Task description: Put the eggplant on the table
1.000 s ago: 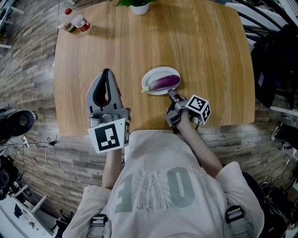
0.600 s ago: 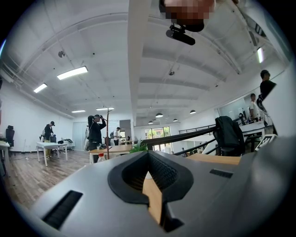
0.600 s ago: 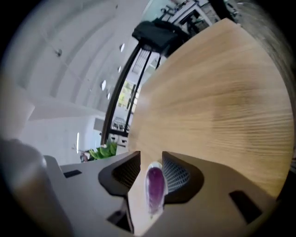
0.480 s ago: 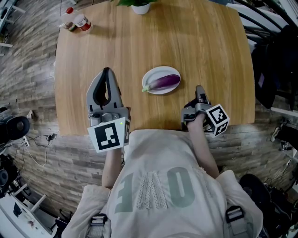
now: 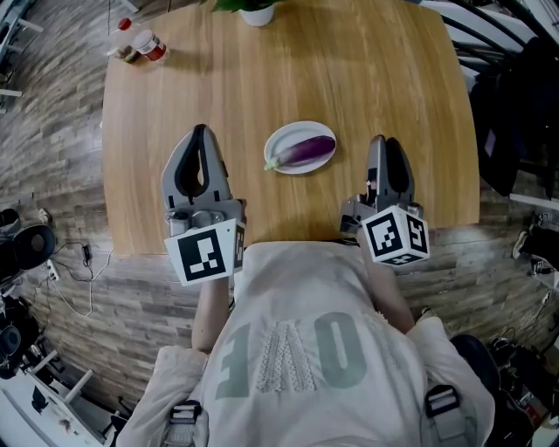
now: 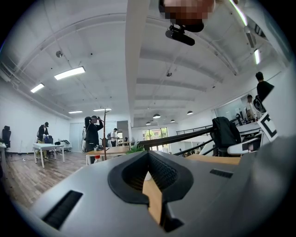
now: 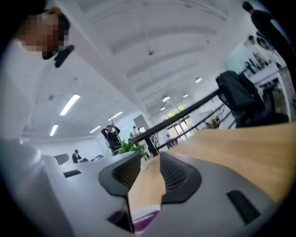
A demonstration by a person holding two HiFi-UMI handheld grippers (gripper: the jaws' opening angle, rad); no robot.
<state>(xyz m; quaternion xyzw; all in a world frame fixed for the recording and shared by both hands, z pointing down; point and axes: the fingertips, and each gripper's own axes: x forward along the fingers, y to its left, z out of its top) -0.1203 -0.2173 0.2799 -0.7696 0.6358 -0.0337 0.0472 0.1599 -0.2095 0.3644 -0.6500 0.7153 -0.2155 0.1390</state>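
A purple eggplant lies on a small white plate in the middle of the wooden table. My left gripper rests left of the plate with its tips together and nothing held; in the left gripper view only bare table shows inside the loop of the jaws. My right gripper is right of the plate, clear of it, pointing away from me. In the right gripper view its tips stand a narrow gap apart, empty, and a purple and white sliver shows low between the jaws.
A potted plant stands at the table's far edge. Two small bottles sit at the far left corner. A dark chair or jacket is past the right edge. The table's near edge runs under both grippers.
My right gripper has drawn back from the plate's near rim, swung to the right of it and turned to point straight away. The left gripper and the eggplant have not moved.
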